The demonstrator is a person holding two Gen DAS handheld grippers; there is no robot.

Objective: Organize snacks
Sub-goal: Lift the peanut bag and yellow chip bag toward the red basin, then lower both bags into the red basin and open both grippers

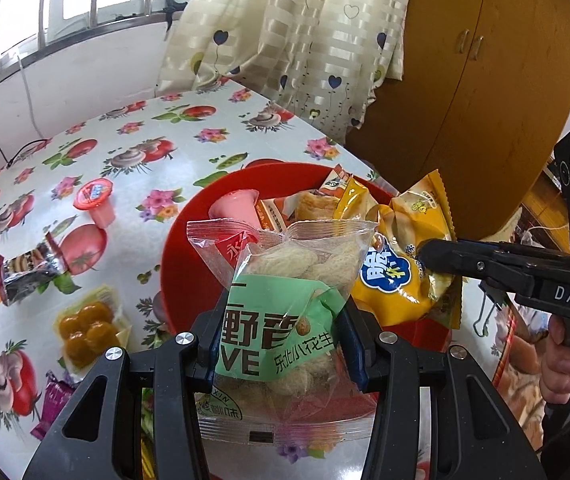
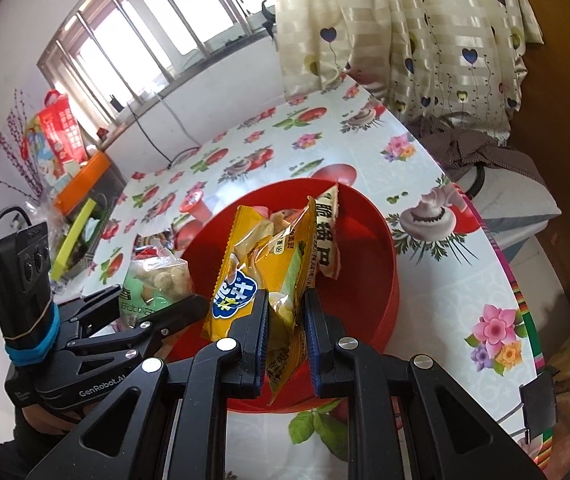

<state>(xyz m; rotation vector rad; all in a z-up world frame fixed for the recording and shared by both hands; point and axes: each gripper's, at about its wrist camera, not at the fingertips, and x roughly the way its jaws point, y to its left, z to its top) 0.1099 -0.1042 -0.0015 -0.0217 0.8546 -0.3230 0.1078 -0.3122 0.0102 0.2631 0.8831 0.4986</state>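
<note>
**Ana:** Hovering over the red bowl right now, both grippers loaded! The left gripper has its jaws spread fairly wide, but they're pressed against both sides of the peanut packet, a clear bag with a green label, held upright above the bowl's near rim.

**Ben:** And the right gripper? Jaws drawn in narrow, clamped on the yellow snack packet, which sticks up and forward over the bowl's near side. From the left wrist camera you see that same packet beside the peanuts, just to their right, nearly touching.

**Ana:** Inside the bowl there's already a heap: a pink jelly cup lying on its side, plus several orange and yellow wrappers against the far wall.

**Ben:** Out on the flowered tablecloth, more is waiting. An upright jelly cup with a red lid, a dark wrapped biscuit pack, a clear pack of orange-brown pieces, and a purple wrapper at the near edge, all left of the bowl.

**Ana:** A hand grips the right tool's handle at the far right.
</note>
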